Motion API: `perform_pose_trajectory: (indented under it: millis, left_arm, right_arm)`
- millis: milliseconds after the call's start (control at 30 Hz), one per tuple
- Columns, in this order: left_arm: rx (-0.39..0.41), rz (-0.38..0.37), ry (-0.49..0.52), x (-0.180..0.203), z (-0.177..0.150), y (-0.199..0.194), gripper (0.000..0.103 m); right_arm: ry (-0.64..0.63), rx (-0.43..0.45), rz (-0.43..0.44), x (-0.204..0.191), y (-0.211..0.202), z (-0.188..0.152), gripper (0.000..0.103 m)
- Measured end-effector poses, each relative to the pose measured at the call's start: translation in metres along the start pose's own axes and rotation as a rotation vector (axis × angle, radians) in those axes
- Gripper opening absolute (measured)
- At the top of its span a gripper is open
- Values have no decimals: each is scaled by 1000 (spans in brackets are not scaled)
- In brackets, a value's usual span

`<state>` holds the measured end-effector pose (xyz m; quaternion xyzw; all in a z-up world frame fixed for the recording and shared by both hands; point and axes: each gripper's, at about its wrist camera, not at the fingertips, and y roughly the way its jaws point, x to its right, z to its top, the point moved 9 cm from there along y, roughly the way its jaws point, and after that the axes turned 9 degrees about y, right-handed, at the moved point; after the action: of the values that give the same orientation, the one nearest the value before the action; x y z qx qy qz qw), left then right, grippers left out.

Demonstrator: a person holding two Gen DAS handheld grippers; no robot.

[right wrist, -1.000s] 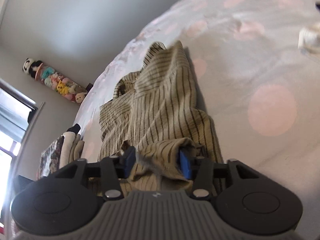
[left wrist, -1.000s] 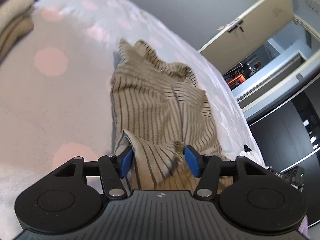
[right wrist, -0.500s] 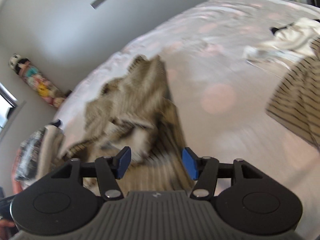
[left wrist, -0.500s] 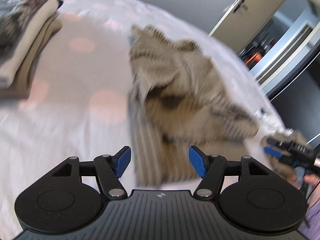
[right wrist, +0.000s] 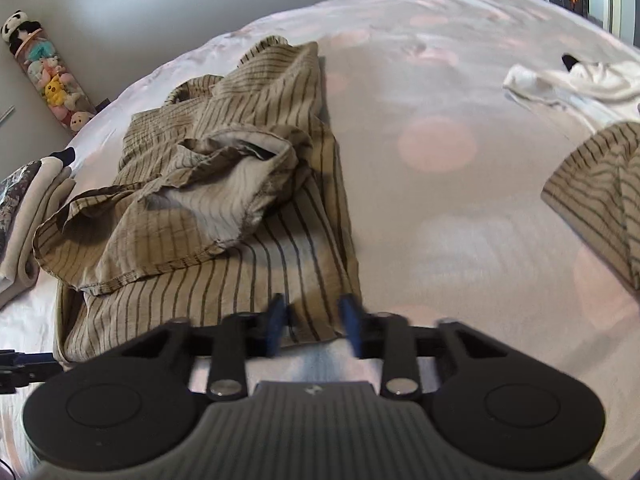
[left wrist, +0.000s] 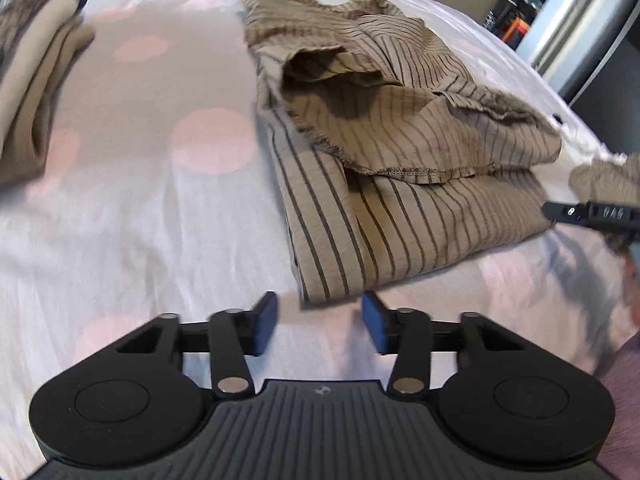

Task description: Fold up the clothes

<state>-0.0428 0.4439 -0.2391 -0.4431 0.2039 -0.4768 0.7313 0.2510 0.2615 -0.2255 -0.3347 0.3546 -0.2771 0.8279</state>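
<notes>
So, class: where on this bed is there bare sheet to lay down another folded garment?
One bare patch of the bedsheet lies between the folded stack and the striped shirt. A wider one lies between the shirt and the white garment. The striped cloth crowds the right edge.

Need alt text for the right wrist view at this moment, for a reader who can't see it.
A crumpled tan striped shirt lies on a white bedspread with pink dots, and the right gripper has its blue pads either side of the shirt's near corner, the jaws having just been closing. A stack of folded clothes sits at the left edge; a white garment lies far right.
</notes>
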Motion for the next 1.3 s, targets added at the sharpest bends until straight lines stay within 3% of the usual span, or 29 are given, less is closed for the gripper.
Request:
perform_pose_trajectory:
  millis: [67,167,367,633,733,833,967,1033,1100,1167,1300]
  left_arm:
    - [10,-6,16,2,3,1,16]
    - [18,6,35,5,5,1,4]
    - [29,65,33,-3,3,-11,0]
    - [5,166,-27,-30,-2,-15,0]
    - [-7,248,-28,-39,-3,-19,0]
    - [33,229,-67,-44,0,-28,0]
    - [96,244,46,-24,10,-42,1]
    - [109,242,132,-8,14,-43,11]
    - [110,244,221,9,18,-40,21]
    - [104,257,309,25,19,-35,25]
    - [85,281,468,50,14,-23,39]
  right_arm:
    - [4,-1,3,1,-1,-1,6]
    - [-4,15,-18,1,-3,0,3]
    - [9,36,-91,11,-5,2,1]
    - [47,25,-100,19,-2,1,0]
    - [56,61,-187,32,-9,5,0]
    - [134,64,-129,41,-16,8,0]
    - [39,90,-56,17,-25,8,5]
    - [-69,113,-50,-2,-29,6,6]
    - [-174,133,-46,-20,-32,3,13]
    - [-269,143,-50,-34,-32,0,33]
    - [-458,127,-71,-54,-29,-9,36]
